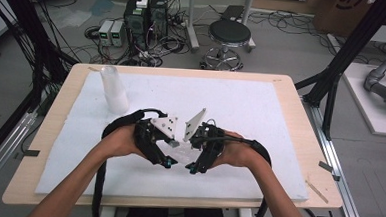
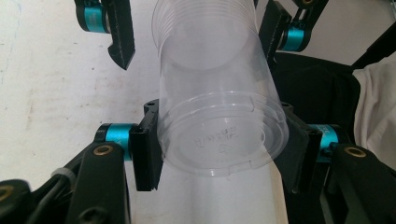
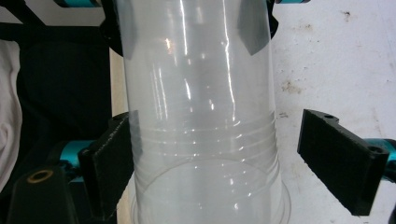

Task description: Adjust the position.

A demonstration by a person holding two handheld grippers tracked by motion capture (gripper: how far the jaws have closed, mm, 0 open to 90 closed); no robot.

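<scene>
Overhead, in the high view, the left gripper (image 1: 170,155) and the right gripper (image 1: 192,156) meet nose to nose over the white mat (image 1: 241,111), a clear plastic cup (image 1: 179,147) bridging the gap between them, while a separate stack of cups (image 1: 113,88) stands upright near the mat's far left corner. Seen from the left gripper view, the left gripper (image 2: 219,149) is clamped on the cup (image 2: 219,116), both pads pressing its wall close to the base, with the right gripper's jaws spread at either side of the far end. From the right gripper view, the right gripper (image 3: 224,161) stands wide: one pad lies against the cup (image 3: 201,116), the other well clear, so it holds nothing. The risk, as I judge it, is that thin plastic buckles or slips out of the one-sided clamp and drops to the mat if the left hand tilts.
</scene>
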